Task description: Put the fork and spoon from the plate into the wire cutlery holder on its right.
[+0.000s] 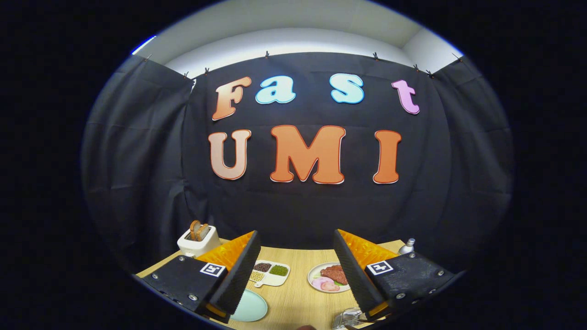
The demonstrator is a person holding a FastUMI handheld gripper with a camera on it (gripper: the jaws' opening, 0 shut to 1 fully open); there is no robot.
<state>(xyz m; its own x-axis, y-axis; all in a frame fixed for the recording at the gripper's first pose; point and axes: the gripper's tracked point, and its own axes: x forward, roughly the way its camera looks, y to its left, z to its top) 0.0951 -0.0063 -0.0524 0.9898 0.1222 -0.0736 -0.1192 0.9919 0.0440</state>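
Observation:
My gripper (296, 234) is held above the near end of a wooden table (298, 298), pointing level toward the booth wall. Its fingers are wide open and nothing is between them. A pale green plate (250, 306) lies on the table low down, partly hidden under the left finger (238, 270). To the right of that plate, a shiny wire metal piece (347, 317), seemingly the cutlery holder, peeks out below the right finger (353, 270). What lies on the green plate is hidden.
A white toaster (197, 243) with bread slices stands at the back left. Between the fingers, farther off, sit a white divided dish (270, 271) of beans and a white plate (328, 277) of meat. A small bottle (407, 246) stands back right.

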